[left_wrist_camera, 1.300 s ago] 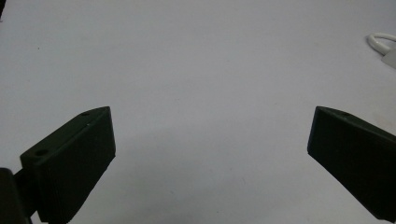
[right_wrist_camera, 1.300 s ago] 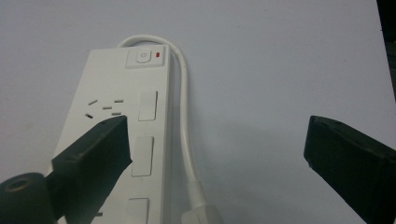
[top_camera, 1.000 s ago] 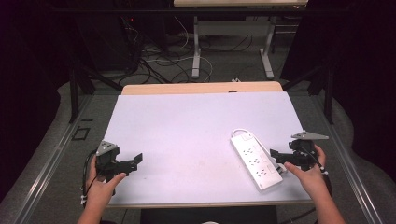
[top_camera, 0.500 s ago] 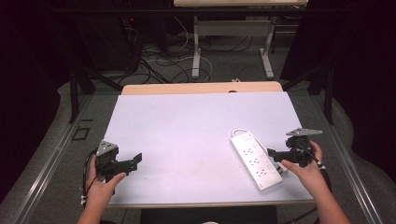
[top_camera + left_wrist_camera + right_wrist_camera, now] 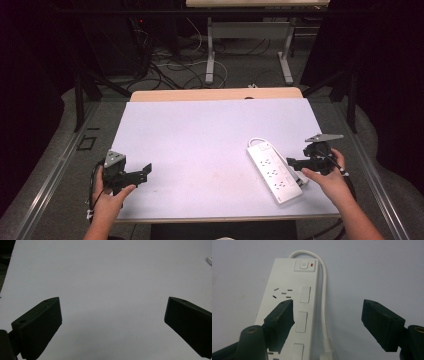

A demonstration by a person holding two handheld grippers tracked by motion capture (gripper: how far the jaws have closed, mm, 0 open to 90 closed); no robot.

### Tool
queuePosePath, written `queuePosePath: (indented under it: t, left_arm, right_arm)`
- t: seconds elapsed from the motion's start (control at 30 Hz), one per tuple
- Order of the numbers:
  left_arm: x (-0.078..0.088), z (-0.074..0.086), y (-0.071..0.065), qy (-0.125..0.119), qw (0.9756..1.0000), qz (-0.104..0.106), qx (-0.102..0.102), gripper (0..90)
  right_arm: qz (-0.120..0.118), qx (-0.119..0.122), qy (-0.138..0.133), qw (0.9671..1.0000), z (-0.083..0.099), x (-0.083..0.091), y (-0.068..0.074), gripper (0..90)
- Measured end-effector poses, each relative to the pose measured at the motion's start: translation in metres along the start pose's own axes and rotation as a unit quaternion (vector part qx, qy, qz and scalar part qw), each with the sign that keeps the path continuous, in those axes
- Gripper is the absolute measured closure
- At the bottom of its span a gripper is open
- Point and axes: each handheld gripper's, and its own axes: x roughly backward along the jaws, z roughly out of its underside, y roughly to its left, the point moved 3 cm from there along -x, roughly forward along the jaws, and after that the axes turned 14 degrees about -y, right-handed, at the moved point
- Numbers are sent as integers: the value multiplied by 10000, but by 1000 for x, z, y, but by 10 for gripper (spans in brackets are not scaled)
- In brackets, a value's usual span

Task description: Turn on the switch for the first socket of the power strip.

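A: Where does the power strip (image 5: 274, 171) lie?

B: On the right part of the white tabletop (image 5: 210, 135), slanting, with its near end close to the front edge and its long right side not far from the right edge. Its white cord (image 5: 324, 297) loops from the switch end and runs down along that right side.

A: And the right tongs (image 5: 292, 162)?

B: Held low just over the strip's right side. In the right gripper view the jaws stand apart, one over the strip's sockets, the other over bare tabletop beyond the cord. They have just been closing a little, yet the pads press on nothing; the strip's edge and the cord sit between them.

A: The left tongs (image 5: 146, 170)?

B: Spread wide near the front left corner, pointing across the tabletop, with nothing between the jaws.

A: Open room?

B: The whole middle and the far half of the tabletop lie bare, from the left tongs across to the strip. A wooden edge (image 5: 215, 94) shows behind the far side.
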Motion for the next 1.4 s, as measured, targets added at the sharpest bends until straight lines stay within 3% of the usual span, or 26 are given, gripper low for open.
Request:
queuePosePath:
  t: [0.5,0.93,1.4]
  left_arm:
    - [0,0,1,-3,10000,-4,0,12]
    - [-1,1,1,0,10000,4,1,13]
    - [-1,1,1,15,10000,5,-5,16]
  right_arm:
    - [-40,-14,230,9997,-9,-4,1,393]
    - [-71,-95,344,9993,-16,-8,-1,413]
    - [-187,79,479,9986,-26,-19,3,547]
